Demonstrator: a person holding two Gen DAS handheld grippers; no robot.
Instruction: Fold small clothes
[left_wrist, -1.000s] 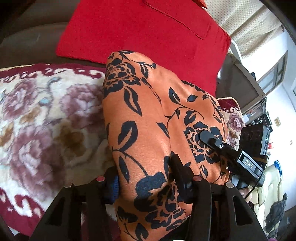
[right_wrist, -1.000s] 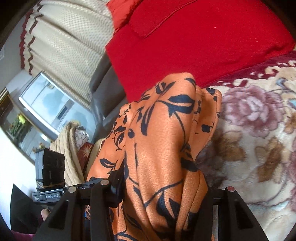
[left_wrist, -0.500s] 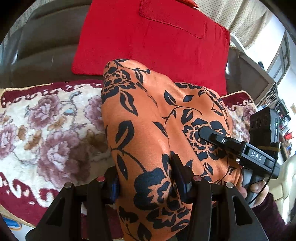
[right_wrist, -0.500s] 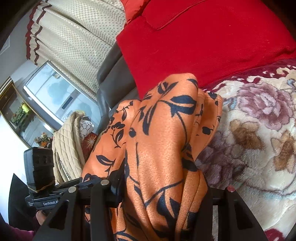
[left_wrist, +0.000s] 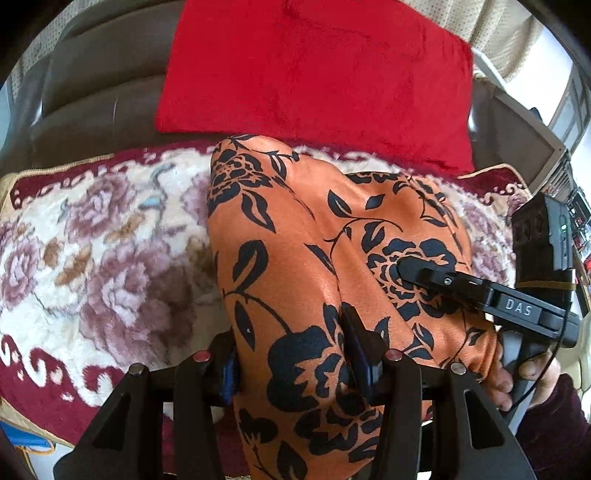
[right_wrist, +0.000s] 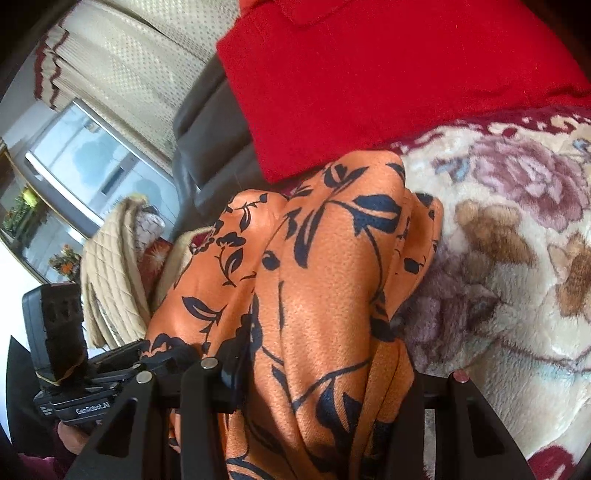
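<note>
An orange garment with a black flower print (left_wrist: 295, 266) hangs bunched between both grippers over a floral blanket (left_wrist: 92, 251). My left gripper (left_wrist: 291, 354) is shut on the cloth near its lower edge; the fabric drapes over and hides the fingertips. My right gripper (right_wrist: 314, 373) is shut on the same garment (right_wrist: 325, 280), which fills the gap between its fingers. The right gripper also shows in the left wrist view (left_wrist: 480, 291), pressed against the cloth's right side. The left gripper body shows in the right wrist view (right_wrist: 85, 384) at lower left.
A red cushion (left_wrist: 317, 77) leans on the dark sofa back (left_wrist: 92, 107) behind the blanket. A beige quilted cloth (right_wrist: 107, 280) lies at the sofa's end, with curtains (right_wrist: 140, 59) and a window (right_wrist: 92, 162) beyond.
Both grippers have pulled back and lower with the garment still held; the cloth's top now sits further from the red cushion and more blanket shows.
</note>
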